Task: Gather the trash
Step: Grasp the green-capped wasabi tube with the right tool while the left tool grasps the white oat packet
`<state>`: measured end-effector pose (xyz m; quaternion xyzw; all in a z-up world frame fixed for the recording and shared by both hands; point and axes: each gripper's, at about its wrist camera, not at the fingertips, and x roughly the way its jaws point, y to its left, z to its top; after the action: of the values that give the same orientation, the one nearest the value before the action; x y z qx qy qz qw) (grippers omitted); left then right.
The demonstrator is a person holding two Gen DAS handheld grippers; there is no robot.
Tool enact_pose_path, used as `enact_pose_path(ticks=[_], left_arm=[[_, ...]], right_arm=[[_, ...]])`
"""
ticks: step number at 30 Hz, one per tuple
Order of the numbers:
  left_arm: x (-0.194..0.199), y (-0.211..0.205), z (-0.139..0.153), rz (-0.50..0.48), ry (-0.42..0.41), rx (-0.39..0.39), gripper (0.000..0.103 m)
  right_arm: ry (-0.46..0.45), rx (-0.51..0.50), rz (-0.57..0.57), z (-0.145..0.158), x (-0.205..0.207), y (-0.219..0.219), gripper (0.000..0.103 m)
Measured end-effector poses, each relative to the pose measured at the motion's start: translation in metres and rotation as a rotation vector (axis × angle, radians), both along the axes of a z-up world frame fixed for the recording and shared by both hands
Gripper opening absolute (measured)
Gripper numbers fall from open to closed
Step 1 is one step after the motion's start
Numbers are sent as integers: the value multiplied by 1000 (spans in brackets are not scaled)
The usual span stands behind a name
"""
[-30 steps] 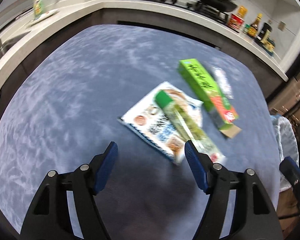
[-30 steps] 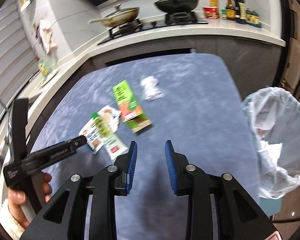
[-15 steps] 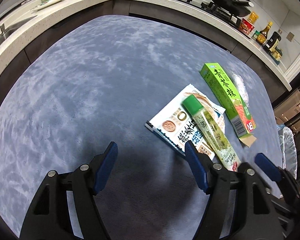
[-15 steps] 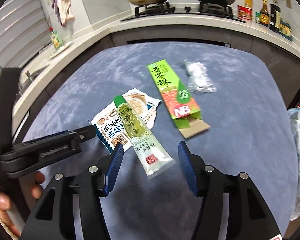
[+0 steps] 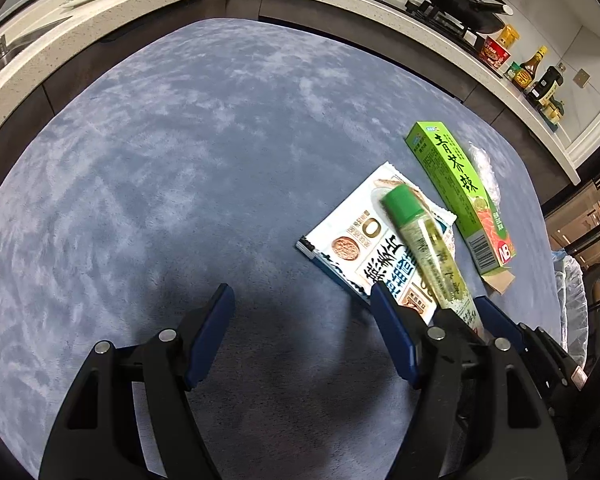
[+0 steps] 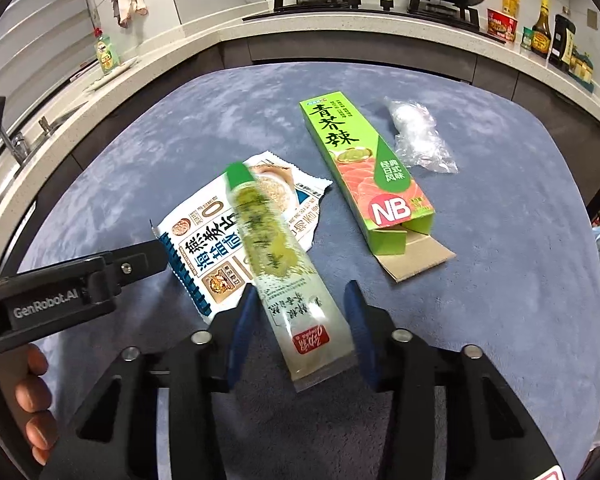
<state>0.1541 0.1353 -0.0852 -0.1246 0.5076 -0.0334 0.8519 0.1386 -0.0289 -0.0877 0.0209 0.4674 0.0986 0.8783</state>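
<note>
Lying between the closing pads of the right hand-held gripper, the wasabi tube looks pinched.

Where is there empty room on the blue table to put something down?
The blue table is bare over its whole left part, between the counter edge and the oat packet. The right is crowded: packet, tube, green box and plastic wrap.

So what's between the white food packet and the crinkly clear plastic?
The long green box lies between the white packet and the clear plastic, seen best in the right wrist view.
</note>
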Motion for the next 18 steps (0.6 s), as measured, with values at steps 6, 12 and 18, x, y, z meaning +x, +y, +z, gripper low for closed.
enact_pose_path(ticks=[6,12,18], left_arm=[[1,-10,-1,-20,-7,7,67],[5,-21,-3,-31,-31,29,66],[9,-38,-2,-65,-43,49,48]], right_arm=[[17,24,5,2,-15,-13,33],[31,50,-20,5,-50,-34,32],[33,73,-69,10,-78,-54,32]])
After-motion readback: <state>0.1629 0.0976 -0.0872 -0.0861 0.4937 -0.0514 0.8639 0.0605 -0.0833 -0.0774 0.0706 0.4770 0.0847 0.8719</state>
